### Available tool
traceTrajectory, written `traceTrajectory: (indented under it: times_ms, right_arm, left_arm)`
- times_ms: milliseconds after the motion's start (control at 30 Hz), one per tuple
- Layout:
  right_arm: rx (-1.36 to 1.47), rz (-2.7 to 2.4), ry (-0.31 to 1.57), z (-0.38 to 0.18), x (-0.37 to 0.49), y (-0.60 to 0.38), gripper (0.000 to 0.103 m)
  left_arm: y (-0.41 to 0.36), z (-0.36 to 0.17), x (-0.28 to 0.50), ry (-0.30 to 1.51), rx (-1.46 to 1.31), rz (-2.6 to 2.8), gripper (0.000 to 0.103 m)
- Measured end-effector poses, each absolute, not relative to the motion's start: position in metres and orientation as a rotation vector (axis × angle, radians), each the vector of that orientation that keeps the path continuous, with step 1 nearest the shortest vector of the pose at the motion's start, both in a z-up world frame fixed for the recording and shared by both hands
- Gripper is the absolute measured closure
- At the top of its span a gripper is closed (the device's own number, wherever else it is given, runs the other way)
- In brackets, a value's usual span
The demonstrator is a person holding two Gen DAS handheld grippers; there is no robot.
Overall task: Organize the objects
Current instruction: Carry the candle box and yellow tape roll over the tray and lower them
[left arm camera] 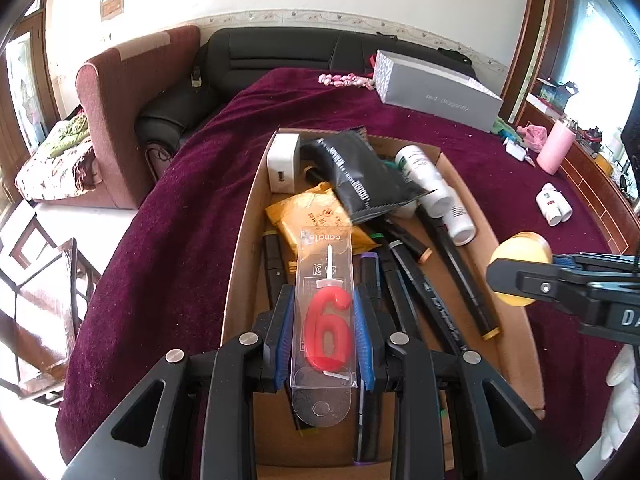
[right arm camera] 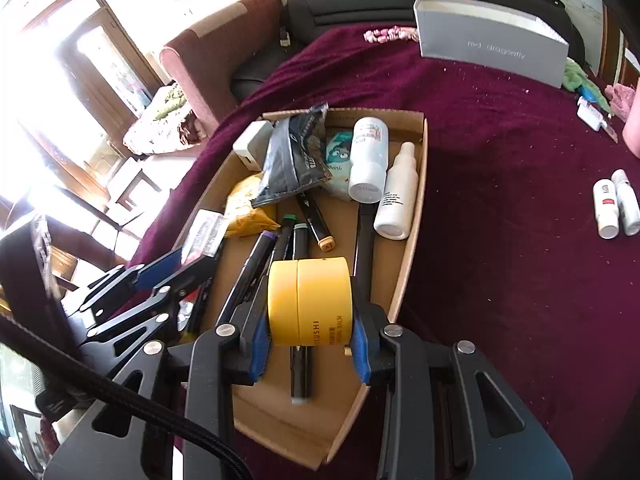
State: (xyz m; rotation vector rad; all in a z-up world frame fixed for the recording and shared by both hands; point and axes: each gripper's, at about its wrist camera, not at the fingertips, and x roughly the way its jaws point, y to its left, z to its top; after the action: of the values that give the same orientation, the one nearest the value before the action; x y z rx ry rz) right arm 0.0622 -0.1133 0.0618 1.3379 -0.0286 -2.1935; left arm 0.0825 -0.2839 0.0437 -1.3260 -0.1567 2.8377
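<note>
1. I read "candle", upside down, on the clear candle pack (left arm camera: 324, 300), centre frame; inside, a red numeral candle.
2. "red dragonfly" on the grey box (right arm camera: 492, 40), upper right.
3. "…USHI" and "…BALM" on the yellow jar (right arm camera: 310, 300), centre.

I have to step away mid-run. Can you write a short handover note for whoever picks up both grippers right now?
Left gripper: shut on the candle pack, a red number candle, held over the cardboard box.
Right gripper: shut on the yellow balm jar, also over the box.
Done: markers, white bottles and pouches already lie in the box.
Left: release both items inside; two small white bottles remain on the maroon cloth.
</note>
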Motion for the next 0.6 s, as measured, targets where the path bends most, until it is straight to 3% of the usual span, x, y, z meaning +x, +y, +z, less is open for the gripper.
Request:
traceTrajectory:
  times_ms: [600]
  right_arm:
    - [1.44, -2.195, 0.047, 0.024, 0.026, -0.144, 0.071]
  left_arm:
    - [-0.29, 0.029, 0.063, -0.154, -1.37, 2.814, 0.079]
